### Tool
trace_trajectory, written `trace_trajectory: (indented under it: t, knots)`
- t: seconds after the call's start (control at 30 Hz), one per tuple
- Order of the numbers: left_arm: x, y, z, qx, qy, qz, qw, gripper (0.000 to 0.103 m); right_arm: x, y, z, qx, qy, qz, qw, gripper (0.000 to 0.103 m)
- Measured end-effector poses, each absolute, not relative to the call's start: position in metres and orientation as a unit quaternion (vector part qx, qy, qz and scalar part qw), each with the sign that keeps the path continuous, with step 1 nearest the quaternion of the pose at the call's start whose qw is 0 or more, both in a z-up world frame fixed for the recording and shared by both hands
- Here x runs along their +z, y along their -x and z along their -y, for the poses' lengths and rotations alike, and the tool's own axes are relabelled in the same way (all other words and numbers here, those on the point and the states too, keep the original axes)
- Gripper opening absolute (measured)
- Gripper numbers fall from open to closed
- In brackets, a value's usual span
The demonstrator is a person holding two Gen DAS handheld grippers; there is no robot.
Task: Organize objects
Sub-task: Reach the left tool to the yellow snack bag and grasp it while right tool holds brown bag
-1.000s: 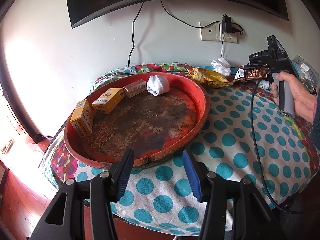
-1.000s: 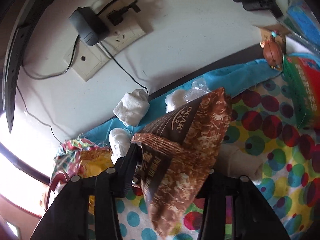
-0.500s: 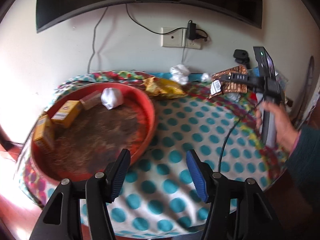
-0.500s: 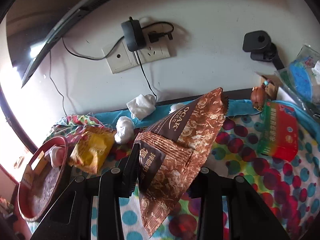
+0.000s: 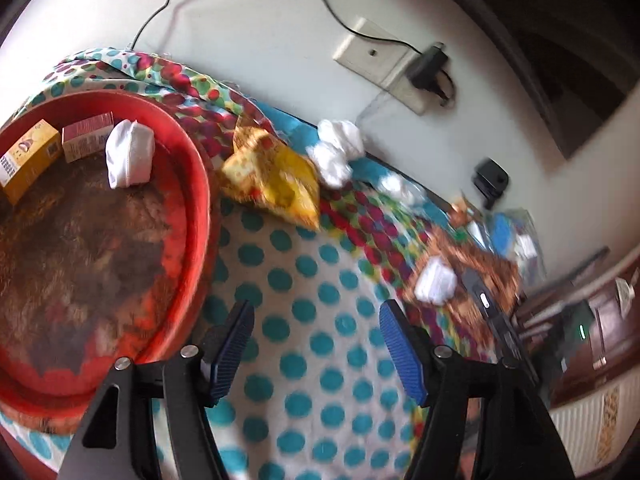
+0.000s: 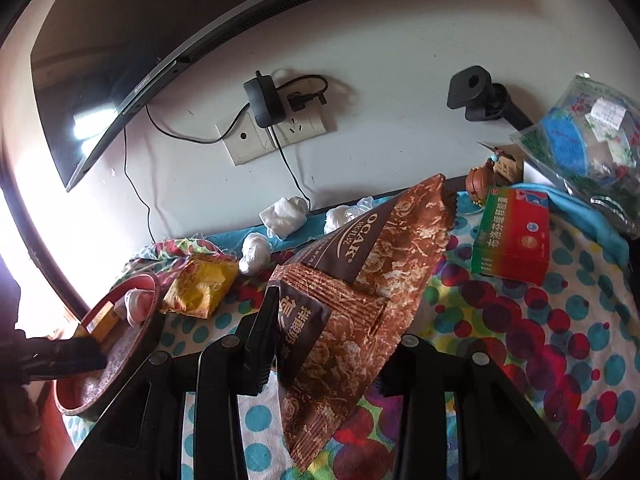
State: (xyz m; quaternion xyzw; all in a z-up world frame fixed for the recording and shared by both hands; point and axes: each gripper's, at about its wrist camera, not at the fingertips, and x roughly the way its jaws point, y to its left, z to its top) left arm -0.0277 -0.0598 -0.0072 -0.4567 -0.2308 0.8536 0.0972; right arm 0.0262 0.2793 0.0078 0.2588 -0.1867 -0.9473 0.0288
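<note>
My right gripper [image 6: 326,344] is shut on a brown snack bag [image 6: 372,272], lifted above the dotted cloth; the same brown snack bag [image 5: 472,264] shows blurred at the right of the left wrist view. My left gripper [image 5: 318,346] hovers over the teal-dotted cloth with its jaws opening and nothing between them. The red round tray [image 5: 196,184] lies to its left and holds a yellow box [image 5: 28,156], a pink box [image 5: 86,136] and a white sock ball [image 5: 130,154]. A yellow snack bag [image 5: 276,178] lies just beyond the tray's rim.
White sock balls [image 6: 284,212] and a crumpled plastic wrap [image 6: 344,214] lie along the wall. A red-and-green box [image 6: 510,234] and a clear bag [image 6: 588,148] sit at the right. A wall socket with a charger [image 6: 264,100] and a screen [image 6: 132,36] hang above.
The left gripper has swung right and rolled, its jaws standing wider; the tray now sits at the left edge. The right gripper has drawn back from the wall with the brown bag.
</note>
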Motion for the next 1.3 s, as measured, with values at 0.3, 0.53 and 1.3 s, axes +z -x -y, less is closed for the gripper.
trace_trajectory:
  t: [0.3,0.53,1.3]
  knots:
    - [-0.033,0.083,0.059,0.845,0.466,0.259,0.024,0.068,-0.001,-0.025,-0.274,-0.946,-0.256,0.19,0.05,0.036]
    - [-0.05,0.106,0.061,0.837,0.466,0.286,-0.016,0.068,-0.004,-0.022,-0.278,-0.942,-0.255,0.21,0.059,0.036]
    - [-0.041,0.146,0.039,0.889,0.375,0.261,-0.035,0.078,-0.009,-0.02,-0.283,-0.929,-0.267,0.245,0.074,0.038]
